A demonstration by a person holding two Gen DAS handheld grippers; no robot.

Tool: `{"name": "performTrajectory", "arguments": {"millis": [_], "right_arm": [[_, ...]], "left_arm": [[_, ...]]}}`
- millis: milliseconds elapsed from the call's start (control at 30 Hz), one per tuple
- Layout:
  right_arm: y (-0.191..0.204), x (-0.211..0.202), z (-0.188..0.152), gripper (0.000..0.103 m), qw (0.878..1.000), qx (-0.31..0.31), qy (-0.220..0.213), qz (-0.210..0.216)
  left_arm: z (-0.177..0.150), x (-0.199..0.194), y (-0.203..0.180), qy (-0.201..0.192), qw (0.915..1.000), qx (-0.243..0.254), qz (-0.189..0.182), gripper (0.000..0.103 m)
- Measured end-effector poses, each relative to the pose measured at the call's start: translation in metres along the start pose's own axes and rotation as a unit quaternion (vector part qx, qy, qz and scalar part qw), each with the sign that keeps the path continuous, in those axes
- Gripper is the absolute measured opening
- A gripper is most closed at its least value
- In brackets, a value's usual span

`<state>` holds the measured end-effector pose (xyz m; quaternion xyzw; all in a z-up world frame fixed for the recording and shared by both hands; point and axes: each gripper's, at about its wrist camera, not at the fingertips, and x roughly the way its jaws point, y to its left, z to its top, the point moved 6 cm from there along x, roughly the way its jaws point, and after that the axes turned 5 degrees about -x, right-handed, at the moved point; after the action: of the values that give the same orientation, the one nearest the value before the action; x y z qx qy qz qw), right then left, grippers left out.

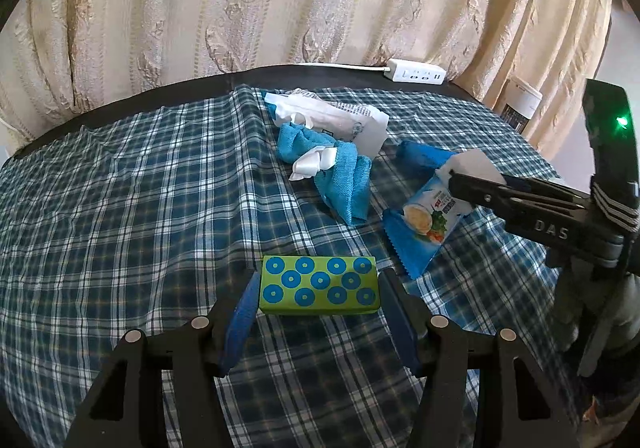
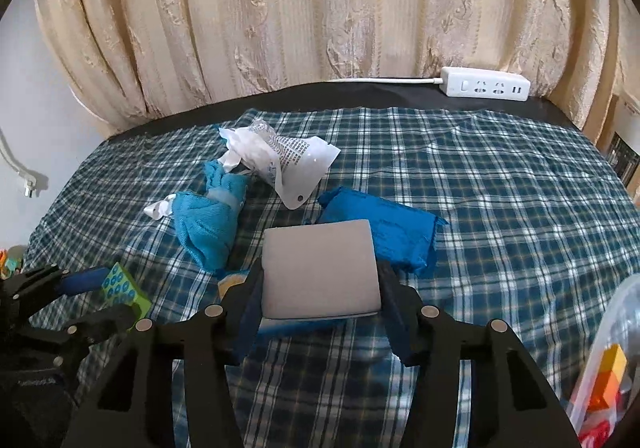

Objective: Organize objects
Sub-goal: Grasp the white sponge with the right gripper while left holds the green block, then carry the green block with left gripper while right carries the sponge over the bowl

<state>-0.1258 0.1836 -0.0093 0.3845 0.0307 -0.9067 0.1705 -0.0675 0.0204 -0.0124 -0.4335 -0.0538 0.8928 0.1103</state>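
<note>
**A:** While both tongs point down at the table, what does each one hold?

**B:** The left gripper (image 1: 320, 288) has a green box (image 1: 319, 285) with blue rings between its blue pads; the left pad touches the box's end, the right pad stands just beside the other end, and the box rests on the cloth. Whether it is truly clamped I cannot tell. The right gripper (image 2: 320, 280) is closed on a snack packet (image 1: 426, 226), pinching it by its width; its silver-grey back (image 2: 320, 268) faces the right wrist camera, while the printed blue front shows in the left wrist view.

**A:** Where does the packet sit?

**B:** Tilted, its lower serrated edge near the cloth, to the right of the green box and apart from it.

**A:** And the surface?

**B:** A blue-and-white checked cloth (image 1: 120, 208) covers a dark table (image 1: 200, 86). Near the middle lie a crumpled light-blue towel (image 1: 340, 172) with white tissue (image 1: 312, 162) on it, a white plastic bag (image 2: 288, 156) with print just behind, and a darker blue cloth (image 2: 396, 236) behind the packet.

**A:** The room?

**B:** A cream patterned curtain (image 2: 320, 8) hangs behind the table; a white power strip (image 2: 486, 88) lies on the far edge. A clear container (image 2: 608, 368) with coloured pieces shows at the lower right.
</note>
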Motion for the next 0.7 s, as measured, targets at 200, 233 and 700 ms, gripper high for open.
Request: {"name": "performTrajectory", "arguments": {"millis": [200, 233, 700], "right_arm": [[-0.009, -0.024, -0.012, 0.053, 1.0, 0.023, -0.01, -0.003], [-0.01, -0.028, -0.015, 0.053, 1.0, 0.027, -0.012, -0.004], [-0.054, -0.083, -0.045, 0.053, 0.995, 0.083, -0.035, -0.044]], "left_arm": [[0.0, -0.002, -0.003, -0.002, 1.0, 0.004, -0.003, 0.063], [-0.001, -0.002, -0.003, -0.003, 1.0, 0.005, -0.003, 0.063], [-0.001, 0.0, -0.012, 0.0, 0.9999, 0.015, 0.001, 0.063]]}}
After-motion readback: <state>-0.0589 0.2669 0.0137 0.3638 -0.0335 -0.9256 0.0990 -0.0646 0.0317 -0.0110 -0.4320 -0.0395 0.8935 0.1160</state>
